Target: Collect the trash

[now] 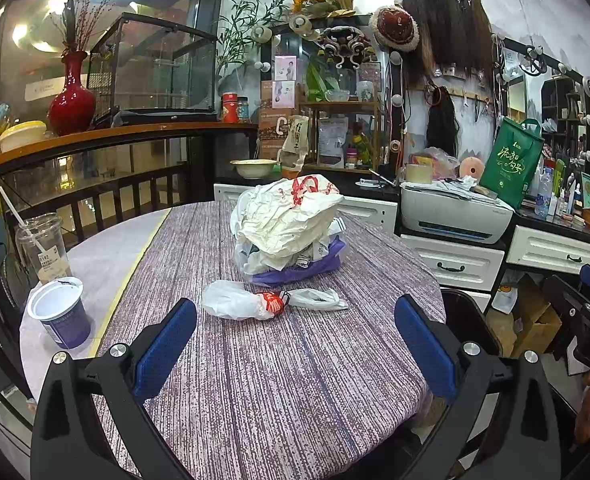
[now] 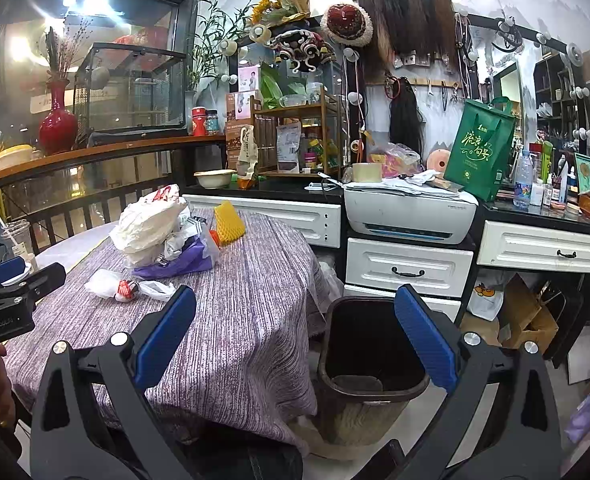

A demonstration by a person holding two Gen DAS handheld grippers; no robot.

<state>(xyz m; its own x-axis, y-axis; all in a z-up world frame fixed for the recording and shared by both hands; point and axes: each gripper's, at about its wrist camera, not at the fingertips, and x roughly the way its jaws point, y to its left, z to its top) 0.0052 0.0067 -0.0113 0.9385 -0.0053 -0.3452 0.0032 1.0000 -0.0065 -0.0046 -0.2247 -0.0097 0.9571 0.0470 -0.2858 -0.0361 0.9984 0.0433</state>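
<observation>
A pile of crumpled white and purple bags (image 1: 289, 226) sits mid-table on the purple cloth (image 1: 279, 380); it also shows in the right wrist view (image 2: 163, 232). A small knotted white bag with red print (image 1: 255, 302) lies just in front of it, also seen from the right (image 2: 123, 286). A purple-and-white cup (image 1: 61, 312) and a clear cup with a straw (image 1: 43, 246) stand at the left edge. A dark trash bin (image 2: 369, 354) stands on the floor right of the table. My left gripper (image 1: 295, 336) is open above the cloth, short of the small bag. My right gripper (image 2: 295, 336) is open above the bin's near rim.
A yellow foam net (image 2: 227, 222) lies behind the pile. White drawers (image 2: 409, 266) with a printer (image 2: 409, 212) stand behind the bin. Cardboard boxes (image 2: 529, 320) sit on the floor at right. A railing with a red vase (image 1: 72, 100) borders the left.
</observation>
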